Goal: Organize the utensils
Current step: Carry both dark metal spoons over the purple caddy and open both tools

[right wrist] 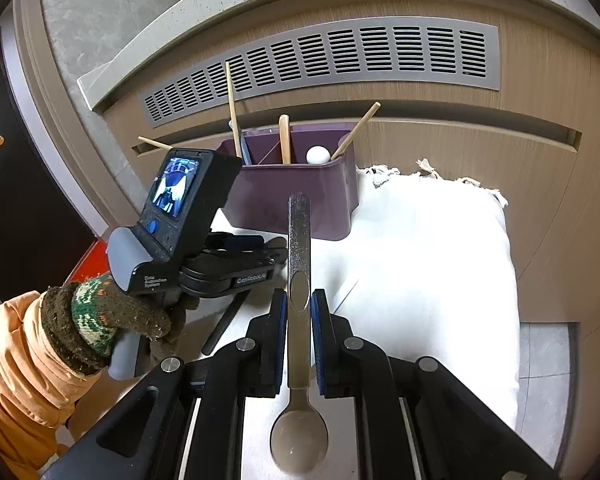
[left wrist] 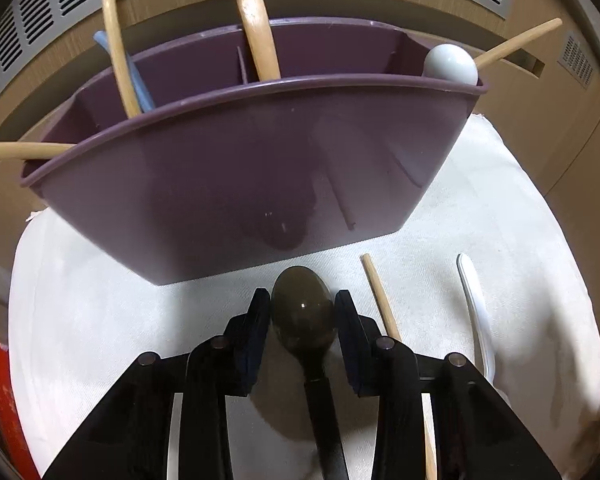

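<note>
A dark olive spoon (left wrist: pixel 303 314) lies on the white cloth (left wrist: pixel 100 300) just in front of the purple caddy (left wrist: pixel 240 184). My left gripper (left wrist: pixel 302 308) has its fingertips against both sides of the spoon's bowl; the handle runs back under the gripper. In the right wrist view my right gripper (right wrist: pixel 299 312) is shut on the flat handle of a metal spoon (right wrist: pixel 299 240), held above the cloth with its bowl toward the camera. The caddy (right wrist: pixel 300 200) stands beyond it. It holds wooden sticks, a wooden handle, a blue utensil and a white spoon (left wrist: pixel 452 66).
A loose wooden chopstick (left wrist: pixel 380 300) and a white plastic utensil (left wrist: pixel 476 312) lie on the cloth right of the dark spoon. A gloved hand (right wrist: pixel 112 320) with an orange sleeve holds the left gripper. A wooden panel with a grey vent grille (right wrist: pixel 320 60) rises behind the caddy.
</note>
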The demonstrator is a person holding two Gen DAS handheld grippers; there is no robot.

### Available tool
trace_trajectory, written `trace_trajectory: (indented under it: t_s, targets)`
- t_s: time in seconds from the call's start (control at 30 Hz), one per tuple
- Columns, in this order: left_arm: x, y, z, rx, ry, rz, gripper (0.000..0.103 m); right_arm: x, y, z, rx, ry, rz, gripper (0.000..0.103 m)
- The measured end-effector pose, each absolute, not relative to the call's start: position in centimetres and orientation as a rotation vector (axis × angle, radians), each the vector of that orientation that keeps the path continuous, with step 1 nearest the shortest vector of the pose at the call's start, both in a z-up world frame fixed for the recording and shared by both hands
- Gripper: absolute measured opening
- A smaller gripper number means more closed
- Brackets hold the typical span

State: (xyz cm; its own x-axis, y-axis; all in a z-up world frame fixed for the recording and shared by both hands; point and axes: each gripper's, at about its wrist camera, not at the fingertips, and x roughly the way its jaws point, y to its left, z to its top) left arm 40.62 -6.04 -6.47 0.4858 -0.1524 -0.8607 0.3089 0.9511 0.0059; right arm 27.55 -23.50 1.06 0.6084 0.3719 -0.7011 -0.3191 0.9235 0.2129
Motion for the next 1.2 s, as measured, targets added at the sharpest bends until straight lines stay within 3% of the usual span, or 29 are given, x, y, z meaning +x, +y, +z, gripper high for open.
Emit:
trace_trajectory:
  t_s: [0.27,0.77,1.2]
  targets:
    - [36.9,-3.5,-4.5,0.092,0.942,-0.303,0.034,27.1,-23.1,1.5,0.061,0.812,0.393,0.012]
    - [29.5,2.1,5.2,-0.019,0.633,-0.342,0.034,25.4,-22.1,4.8,0.012,0.725,0.394,0.012]
    - [31.1,1.9,22.4,0.086,0.14,-0.28,0.033,27.9,-18.3,21.0,-0.152,0.304,0.298,0.012]
